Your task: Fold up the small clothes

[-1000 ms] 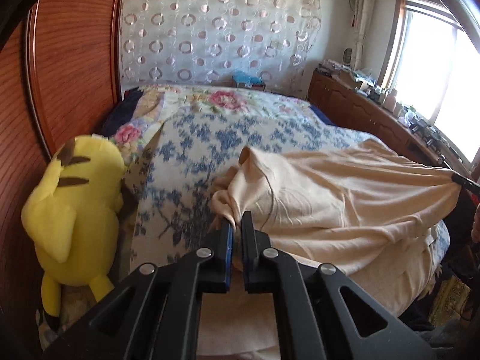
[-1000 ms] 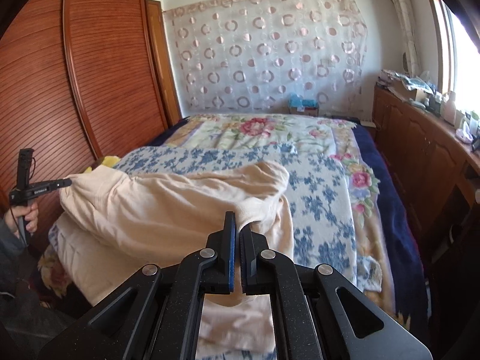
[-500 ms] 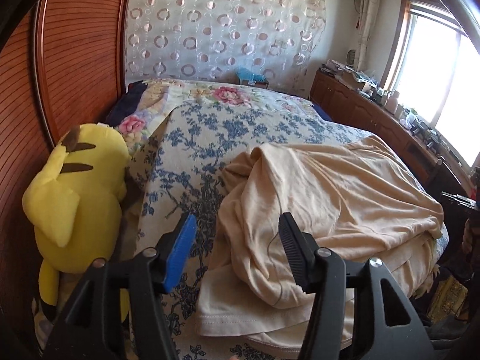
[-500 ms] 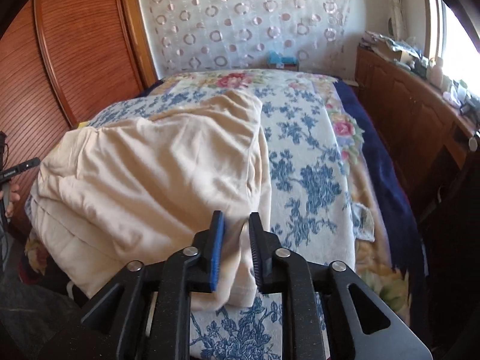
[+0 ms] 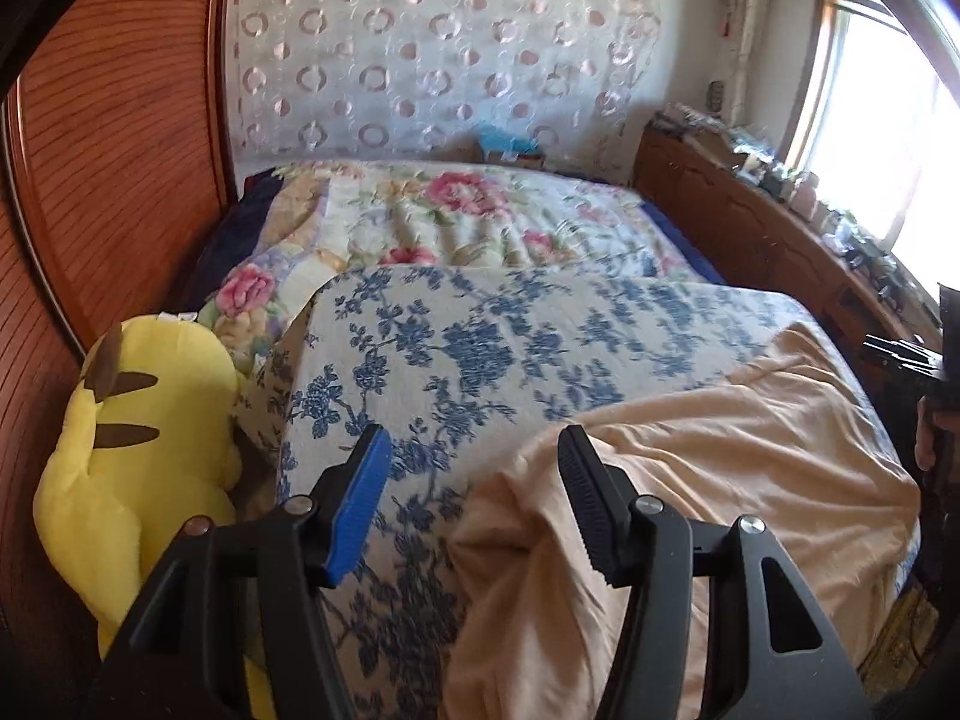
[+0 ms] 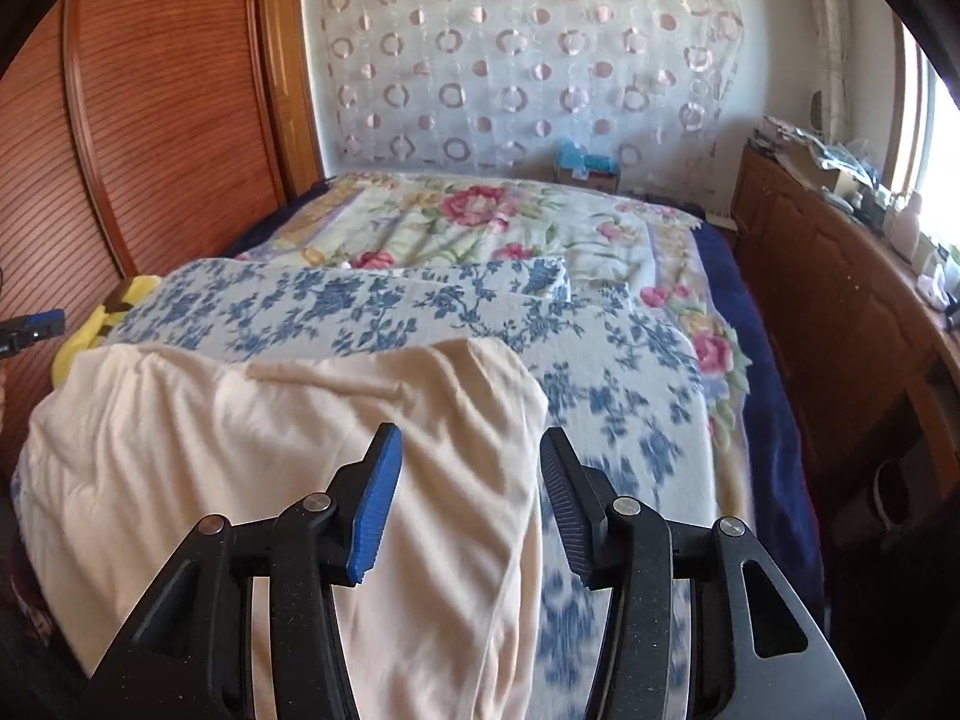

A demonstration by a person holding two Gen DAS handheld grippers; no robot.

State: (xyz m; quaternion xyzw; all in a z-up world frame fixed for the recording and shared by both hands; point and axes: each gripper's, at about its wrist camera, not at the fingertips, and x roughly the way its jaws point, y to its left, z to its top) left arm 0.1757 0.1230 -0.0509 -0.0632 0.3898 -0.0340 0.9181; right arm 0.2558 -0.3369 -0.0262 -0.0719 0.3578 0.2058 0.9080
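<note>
Right wrist: cream garment (image 6: pixel 288 450) folded over once on the bed | right gripper (image 6: pixel 468 480) jaws just been opening, nothing gripped | left gripper (image 5: pixel 474 486) let go too | more folds likely left

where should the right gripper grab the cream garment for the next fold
Grip the cream garment at its far right corner, coming from the right side over the blue floral blanket. That rounded corner lies free at the edge, while the middle is flat and offers nothing to pinch.

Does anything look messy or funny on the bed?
Yes. The cream garment lies rumpled and bunched on the blue-flowered blanket, not flat or neatly folded. Both claws, left and right, are open and hold nothing. A yellow plush toy is squeezed between bed and wardrobe.
</note>
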